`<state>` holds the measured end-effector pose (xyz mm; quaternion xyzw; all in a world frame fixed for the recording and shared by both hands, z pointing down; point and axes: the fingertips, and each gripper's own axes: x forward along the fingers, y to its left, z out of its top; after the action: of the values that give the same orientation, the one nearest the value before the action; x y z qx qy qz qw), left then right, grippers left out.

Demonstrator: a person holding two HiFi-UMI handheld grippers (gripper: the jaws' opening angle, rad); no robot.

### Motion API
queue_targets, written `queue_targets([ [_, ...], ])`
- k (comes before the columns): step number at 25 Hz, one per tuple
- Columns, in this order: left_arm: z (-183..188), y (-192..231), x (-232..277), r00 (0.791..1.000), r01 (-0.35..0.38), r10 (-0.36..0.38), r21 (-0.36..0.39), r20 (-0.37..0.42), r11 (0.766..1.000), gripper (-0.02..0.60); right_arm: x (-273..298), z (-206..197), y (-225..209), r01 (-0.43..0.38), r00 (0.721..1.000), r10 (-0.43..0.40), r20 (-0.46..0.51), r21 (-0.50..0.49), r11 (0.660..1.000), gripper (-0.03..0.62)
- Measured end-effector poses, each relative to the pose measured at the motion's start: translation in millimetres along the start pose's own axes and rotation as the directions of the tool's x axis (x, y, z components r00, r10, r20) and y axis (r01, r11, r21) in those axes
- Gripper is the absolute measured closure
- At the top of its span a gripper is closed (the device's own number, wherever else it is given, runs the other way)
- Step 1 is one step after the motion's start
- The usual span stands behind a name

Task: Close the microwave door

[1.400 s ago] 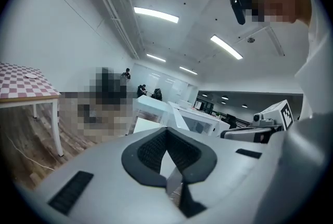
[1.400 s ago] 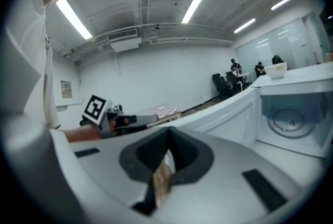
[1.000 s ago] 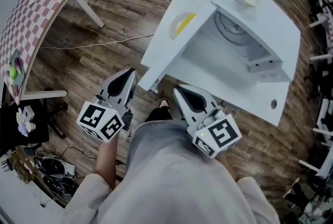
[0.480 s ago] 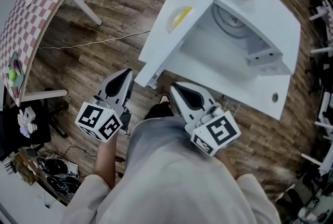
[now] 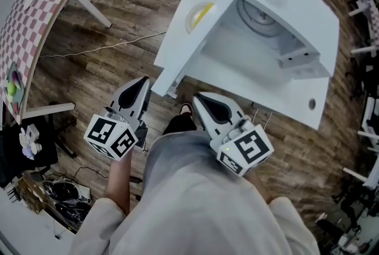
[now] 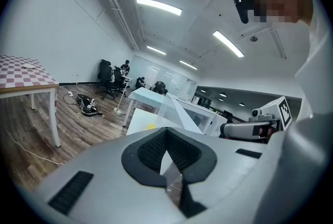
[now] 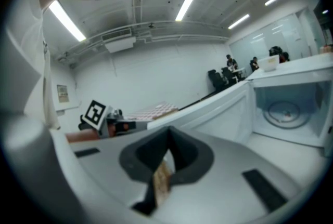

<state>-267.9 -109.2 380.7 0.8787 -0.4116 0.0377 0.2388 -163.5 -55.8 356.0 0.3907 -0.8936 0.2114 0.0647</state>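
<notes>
Strip lights (image 6: 158, 6) are glowing along a white ceiling while a pink-checked table (image 5: 32, 11) is standing on the dark wood-plank floor (image 5: 118, 11), a thin white cable (image 5: 100, 47) trailing beside it. Office chairs (image 6: 106, 75) are clustering by the far end of the white wall (image 6: 57, 36).

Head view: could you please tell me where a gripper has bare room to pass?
Floor, bare but for a cable, lies between the checkered table and the open microwave door. The ledge before the cavity is bare. Tight: the door's near corner, between left gripper and right gripper.
</notes>
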Motion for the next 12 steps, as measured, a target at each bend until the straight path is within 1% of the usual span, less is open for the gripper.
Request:
queue_targets([
  [5,-8,-1,4,1.0,0.016,-0.016,-0.001,-0.01,1.0,0.565,-2,-2,-2,0.007,1.0,-0.007,-0.001,0.007,1.0,0.577],
  [12,-18,-10,10,0.998,0.042,-0.042,0.005,-0.046,0.999,0.565,-5,-6,-8,0.012,1.0,-0.012,-0.003,0.023,1.0,0.577],
])
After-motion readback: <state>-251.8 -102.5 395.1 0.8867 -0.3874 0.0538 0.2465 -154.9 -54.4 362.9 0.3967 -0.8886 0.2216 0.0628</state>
